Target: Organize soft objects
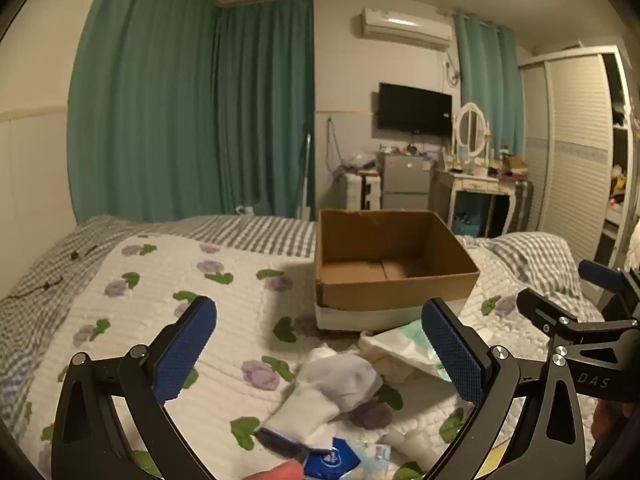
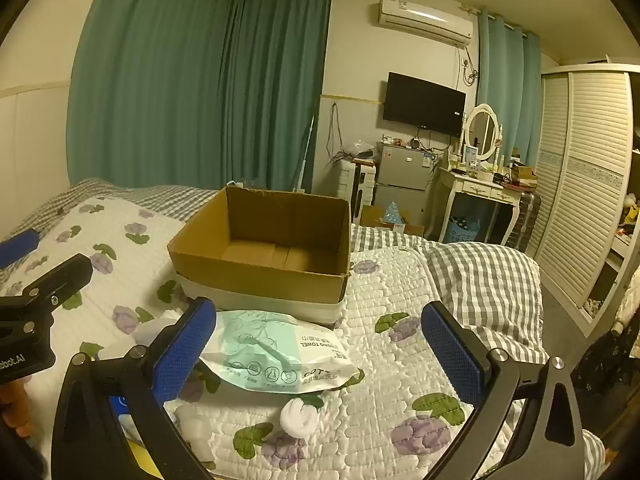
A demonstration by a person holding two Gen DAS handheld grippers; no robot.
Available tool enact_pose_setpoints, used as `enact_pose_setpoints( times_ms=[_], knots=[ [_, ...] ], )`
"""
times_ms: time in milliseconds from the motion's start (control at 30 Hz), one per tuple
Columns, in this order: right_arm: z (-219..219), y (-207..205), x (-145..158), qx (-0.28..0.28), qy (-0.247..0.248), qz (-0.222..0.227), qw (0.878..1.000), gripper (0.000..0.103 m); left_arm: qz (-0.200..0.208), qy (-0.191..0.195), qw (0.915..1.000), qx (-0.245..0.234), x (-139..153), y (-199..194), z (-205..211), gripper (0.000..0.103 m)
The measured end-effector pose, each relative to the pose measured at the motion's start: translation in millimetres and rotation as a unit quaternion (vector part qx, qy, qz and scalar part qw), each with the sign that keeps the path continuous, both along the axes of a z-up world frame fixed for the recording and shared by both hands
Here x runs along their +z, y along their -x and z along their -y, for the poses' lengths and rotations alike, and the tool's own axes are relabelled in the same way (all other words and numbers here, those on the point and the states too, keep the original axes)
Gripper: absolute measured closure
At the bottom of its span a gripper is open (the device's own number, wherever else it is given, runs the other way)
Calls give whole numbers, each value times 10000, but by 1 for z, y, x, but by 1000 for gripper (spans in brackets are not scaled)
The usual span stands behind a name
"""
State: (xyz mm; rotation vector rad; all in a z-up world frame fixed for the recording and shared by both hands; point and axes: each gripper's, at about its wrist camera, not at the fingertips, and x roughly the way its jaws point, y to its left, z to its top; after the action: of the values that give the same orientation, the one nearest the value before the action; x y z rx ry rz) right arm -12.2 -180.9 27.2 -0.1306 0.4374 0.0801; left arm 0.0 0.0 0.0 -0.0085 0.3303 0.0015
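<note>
An empty cardboard box (image 1: 396,292) (image 2: 260,280) stands on the flowered white quilt (image 1: 160,280) (image 2: 400,292). A white sock (image 1: 332,388) lies crumpled between my left gripper's fingers. A pale green cotton towel pack (image 2: 276,356) (image 1: 404,348) lies in front of the box. A small rolled white sock (image 2: 299,417) lies near it. A blue packet (image 1: 330,460) lies at the bottom edge. My left gripper (image 1: 320,352) is open and empty above the sock. My right gripper (image 2: 318,352) is open and empty above the pack; it also shows in the left wrist view (image 1: 560,292).
A grey checked duvet (image 2: 480,284) is bunched at the right of the bed. Beyond the bed are green curtains (image 1: 192,112), a small fridge (image 2: 400,188), a dressing table (image 2: 476,188) and a louvred wardrobe (image 2: 580,184). A fingertip (image 1: 276,472) shows at the bottom.
</note>
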Motion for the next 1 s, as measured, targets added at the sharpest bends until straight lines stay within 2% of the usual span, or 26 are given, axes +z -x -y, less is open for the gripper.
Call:
enact_pose_setpoints(
  times_ms=[333, 1000],
  knots=[
    [-1, -1, -2, 1, 34, -60, 10000, 0, -164, 40, 9999, 38, 2, 0, -2, 0],
    [2, 1, -5, -9, 11, -79, 10000, 0, -116, -44, 9999, 43, 0, 1, -1, 0]
  ],
)
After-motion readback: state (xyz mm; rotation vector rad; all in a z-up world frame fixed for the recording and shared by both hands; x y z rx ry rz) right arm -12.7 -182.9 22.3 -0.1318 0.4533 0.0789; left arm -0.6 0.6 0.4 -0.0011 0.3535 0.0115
